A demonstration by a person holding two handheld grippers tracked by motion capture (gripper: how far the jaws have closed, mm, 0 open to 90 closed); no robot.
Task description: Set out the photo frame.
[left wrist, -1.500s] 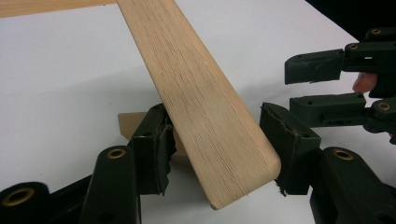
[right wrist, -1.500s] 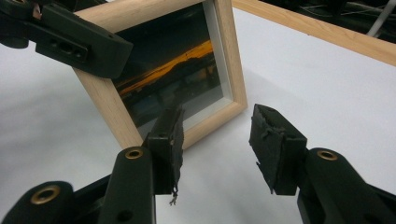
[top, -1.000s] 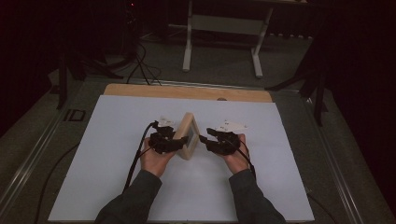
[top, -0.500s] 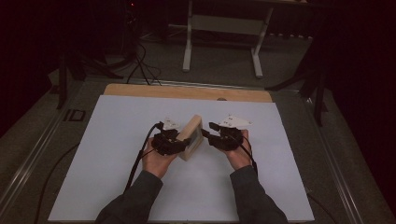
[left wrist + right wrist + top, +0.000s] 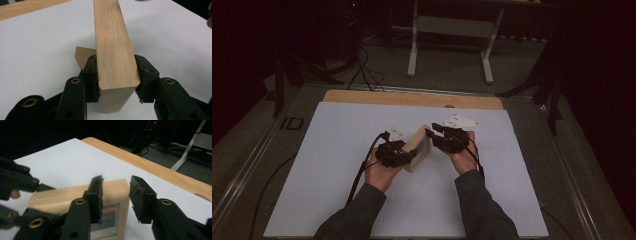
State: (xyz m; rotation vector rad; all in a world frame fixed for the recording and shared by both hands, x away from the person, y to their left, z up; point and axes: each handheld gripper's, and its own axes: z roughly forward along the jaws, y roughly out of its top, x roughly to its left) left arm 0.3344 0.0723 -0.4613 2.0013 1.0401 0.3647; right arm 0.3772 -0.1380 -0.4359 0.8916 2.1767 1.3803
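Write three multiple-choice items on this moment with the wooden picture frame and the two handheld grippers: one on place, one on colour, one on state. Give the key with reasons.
1. Where is the wooden picture frame?
A. Between the two grippers, above the white sheet
B. On the floor
C. At the table's far edge

2. What colour are the jaws?
A. White
B. Black
C. Red

3. How does the left gripper stand?
A. Wide open, clear of the frame
B. Shut on nothing
C. Shut on the frame's edge

Key: 1 A, the high view shows it between both hands; 2 B, both gripper views show black jaws; 3 C, the left gripper view shows a jaw pressed on each face, while the right gripper is open beside the frame's corner.
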